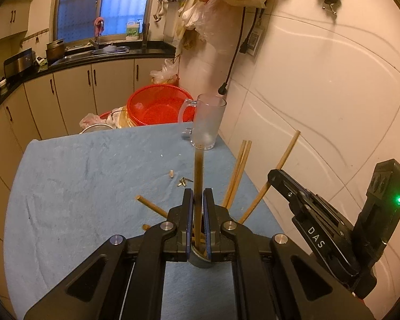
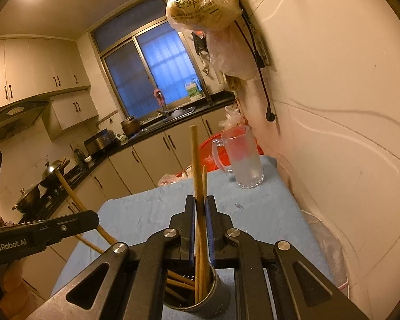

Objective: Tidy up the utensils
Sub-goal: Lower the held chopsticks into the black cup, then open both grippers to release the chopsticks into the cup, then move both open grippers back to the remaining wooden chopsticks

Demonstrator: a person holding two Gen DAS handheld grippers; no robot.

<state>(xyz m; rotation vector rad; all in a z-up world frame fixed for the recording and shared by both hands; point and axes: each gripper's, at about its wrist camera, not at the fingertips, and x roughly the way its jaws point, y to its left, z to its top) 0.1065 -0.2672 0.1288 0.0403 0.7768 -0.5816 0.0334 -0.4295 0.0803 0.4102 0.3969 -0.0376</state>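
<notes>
A metal utensil cup (image 2: pixel 200 293) stands on the blue-clothed table (image 1: pixel 80 173), already bristling with wooden chopsticks (image 2: pixel 178 282) that lean outward. The left gripper (image 1: pixel 198 205) is clamped on one dark chopstick (image 1: pixel 198 176), held upright so its lower end drops into the cup. The right gripper (image 2: pixel 200 213) pinches another chopstick (image 2: pixel 196 165) directly above the cup's mouth, likely for the same reason. A frosted glass mug (image 1: pixel 208 122) stands apart near the wall.
</notes>
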